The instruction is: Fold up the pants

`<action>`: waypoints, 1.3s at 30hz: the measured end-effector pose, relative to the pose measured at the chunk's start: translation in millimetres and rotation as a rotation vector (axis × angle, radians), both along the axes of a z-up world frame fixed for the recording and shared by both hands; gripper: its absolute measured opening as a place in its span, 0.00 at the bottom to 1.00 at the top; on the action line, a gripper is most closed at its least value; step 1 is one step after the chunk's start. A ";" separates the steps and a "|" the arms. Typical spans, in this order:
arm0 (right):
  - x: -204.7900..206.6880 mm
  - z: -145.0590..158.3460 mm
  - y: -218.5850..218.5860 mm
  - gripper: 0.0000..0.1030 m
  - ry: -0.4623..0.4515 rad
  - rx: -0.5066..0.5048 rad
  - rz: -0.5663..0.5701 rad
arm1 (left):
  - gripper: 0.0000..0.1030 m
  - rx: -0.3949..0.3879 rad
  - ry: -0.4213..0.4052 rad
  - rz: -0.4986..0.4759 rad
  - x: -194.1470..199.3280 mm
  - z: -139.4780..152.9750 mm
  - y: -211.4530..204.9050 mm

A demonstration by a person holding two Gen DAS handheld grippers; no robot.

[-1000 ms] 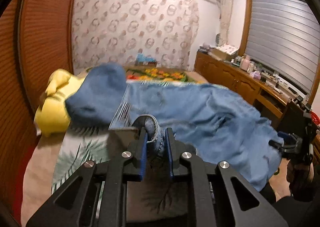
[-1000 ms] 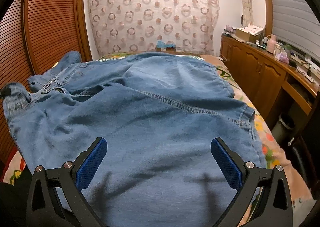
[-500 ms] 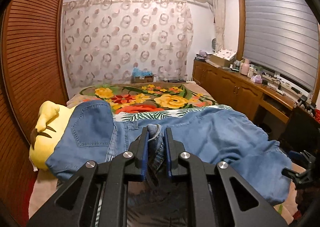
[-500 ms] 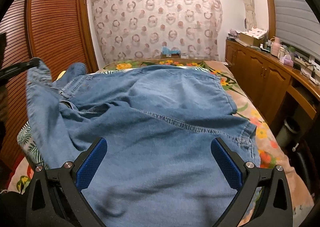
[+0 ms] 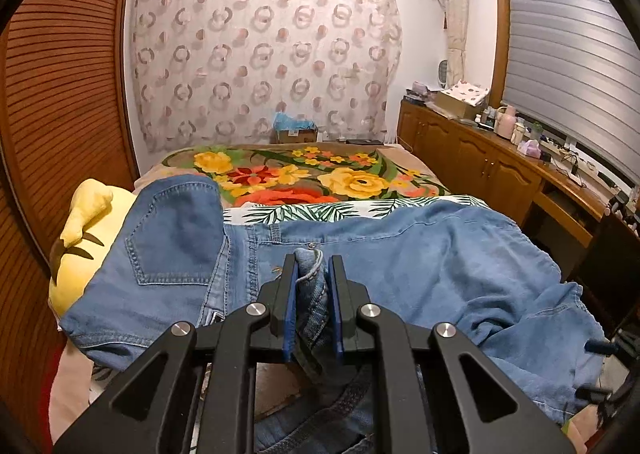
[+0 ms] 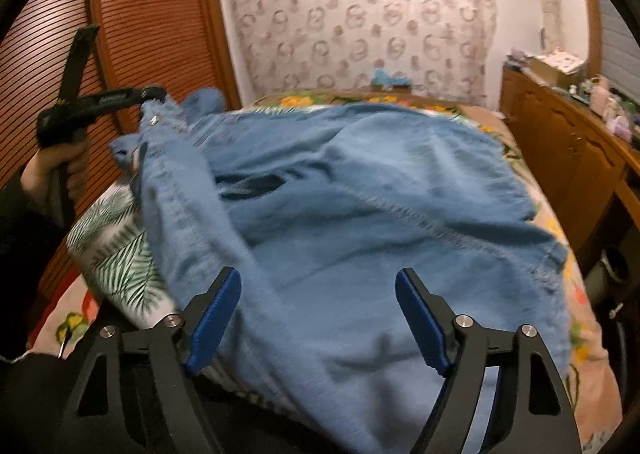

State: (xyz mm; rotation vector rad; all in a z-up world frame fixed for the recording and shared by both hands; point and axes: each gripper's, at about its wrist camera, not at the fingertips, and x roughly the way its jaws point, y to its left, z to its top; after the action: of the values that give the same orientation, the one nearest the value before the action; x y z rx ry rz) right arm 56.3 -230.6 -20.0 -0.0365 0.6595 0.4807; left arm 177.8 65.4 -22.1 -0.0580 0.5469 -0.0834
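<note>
Blue jeans (image 5: pixel 420 254) lie spread across the bed, back pocket at the left over a yellow plush. My left gripper (image 5: pixel 313 266) is shut on a bunched piece of the waistband, which hangs down between its blue pads. In the right wrist view the same left gripper (image 6: pixel 154 94) is held up at the far left by a hand (image 6: pixel 52 170), and the denim stretches down from it. My right gripper (image 6: pixel 318 286) hovers over the near leg part of the jeans (image 6: pixel 360 182). Its jaws are closing, still wide apart, with fabric lying between them and the pads not pressing on it.
The bed carries a floral blanket (image 5: pixel 320 178) and a leaf-print sheet (image 6: pixel 116 242). A yellow plush toy (image 5: pixel 80 222) sits at the left edge by the slatted wardrobe doors (image 5: pixel 60 94). A wooden cabinet (image 5: pixel 480 162) with clutter runs along the right wall.
My left gripper has drawn the waistband back and up, and the jeans have spread out flatter across the bed. The right gripper's jaws have narrowed over the fabric.
</note>
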 end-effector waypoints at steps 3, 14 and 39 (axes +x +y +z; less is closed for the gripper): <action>1.6 -2.5 1.3 0.72 0.028 -0.023 0.027 | 0.15 -0.001 0.000 0.003 -0.1 1.6 0.6; -4.0 -10.4 -28.8 0.46 0.107 -0.058 0.028 | 0.15 -0.005 -0.001 0.023 8.0 0.2 9.3; 66.7 84.6 -18.8 0.01 -0.152 -0.142 -0.014 | 0.15 -0.091 -0.099 0.057 18.8 25.6 44.3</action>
State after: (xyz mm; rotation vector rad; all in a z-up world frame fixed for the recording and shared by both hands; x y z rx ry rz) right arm 123.0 -249.4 64.6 -0.2008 0.5436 0.4126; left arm 196.5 109.7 3.5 -0.1572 0.4424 -0.0557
